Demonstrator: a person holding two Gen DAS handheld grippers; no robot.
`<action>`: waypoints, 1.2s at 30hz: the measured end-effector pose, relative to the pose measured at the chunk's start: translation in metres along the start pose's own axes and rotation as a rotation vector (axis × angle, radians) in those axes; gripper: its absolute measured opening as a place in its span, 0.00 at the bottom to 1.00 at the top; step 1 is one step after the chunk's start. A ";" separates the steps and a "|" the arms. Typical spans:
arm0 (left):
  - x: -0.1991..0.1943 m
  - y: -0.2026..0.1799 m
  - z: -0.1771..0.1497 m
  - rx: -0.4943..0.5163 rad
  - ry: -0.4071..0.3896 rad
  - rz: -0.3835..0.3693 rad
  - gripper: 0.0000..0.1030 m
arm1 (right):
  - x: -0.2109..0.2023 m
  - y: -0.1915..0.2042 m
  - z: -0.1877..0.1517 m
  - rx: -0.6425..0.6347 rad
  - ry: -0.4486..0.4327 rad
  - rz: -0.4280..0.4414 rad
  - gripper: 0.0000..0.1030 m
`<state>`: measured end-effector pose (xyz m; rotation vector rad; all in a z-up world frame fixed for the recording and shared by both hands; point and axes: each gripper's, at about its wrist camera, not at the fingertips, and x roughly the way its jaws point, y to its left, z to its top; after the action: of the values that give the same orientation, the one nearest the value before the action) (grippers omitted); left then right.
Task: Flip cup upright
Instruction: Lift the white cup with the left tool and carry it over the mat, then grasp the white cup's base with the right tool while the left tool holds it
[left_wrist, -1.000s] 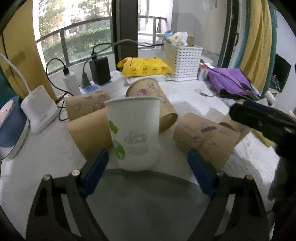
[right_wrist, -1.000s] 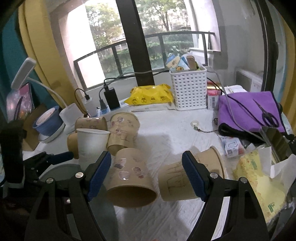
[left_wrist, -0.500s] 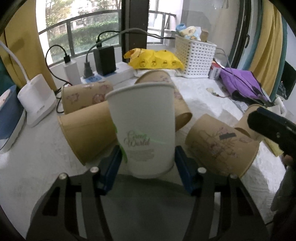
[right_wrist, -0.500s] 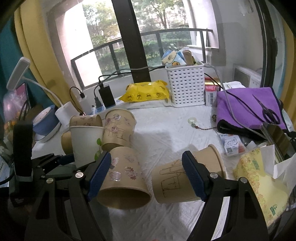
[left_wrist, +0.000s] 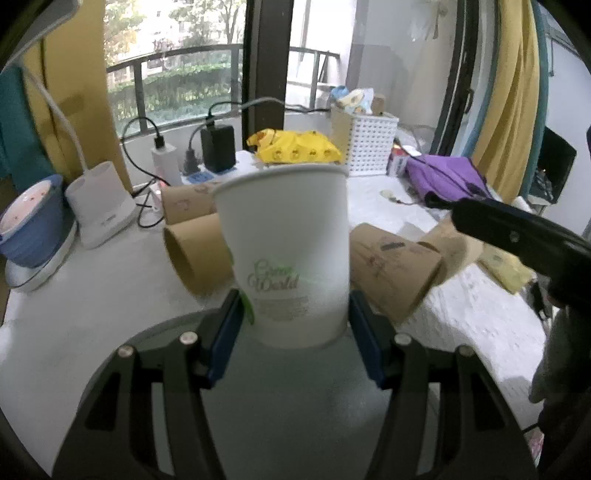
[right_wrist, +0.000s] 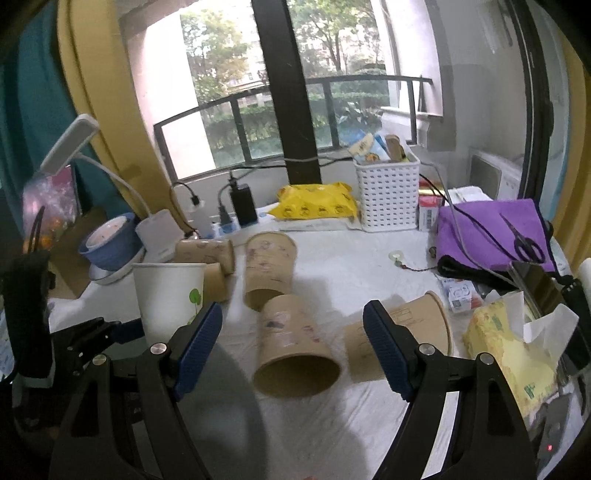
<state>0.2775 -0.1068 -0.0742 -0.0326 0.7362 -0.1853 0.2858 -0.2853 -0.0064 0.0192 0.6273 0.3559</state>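
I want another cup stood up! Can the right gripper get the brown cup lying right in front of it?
Probably yes. The right gripper is open, and the brown cup lies on its side between its fingers with nothing in front of it.

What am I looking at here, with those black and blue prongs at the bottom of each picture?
No robot: a person holds a two-finger hand-held gripper in each hand, each carrying a camera looking along its fingers. In the left camera's picture, the left hand-held gripper grips a white paper cup with green print, mouth upward. In the right camera's picture, the right hand-held gripper is open and empty, above a brown paper cup lying on its side. More brown cups lie around on the white-covered table, with a white plastic basket behind.
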 end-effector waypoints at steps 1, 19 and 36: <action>-0.005 0.000 -0.002 0.001 -0.007 -0.002 0.57 | -0.003 0.004 -0.001 -0.003 -0.003 0.002 0.79; -0.097 0.018 -0.062 0.012 -0.133 -0.006 0.57 | -0.056 0.088 -0.028 -0.062 -0.025 0.082 0.79; -0.161 0.059 -0.146 -0.005 -0.234 0.008 0.57 | -0.087 0.186 -0.066 -0.139 0.033 0.306 0.79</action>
<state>0.0715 -0.0144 -0.0812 -0.0552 0.5036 -0.1685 0.1228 -0.1449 0.0129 -0.0238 0.6315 0.6967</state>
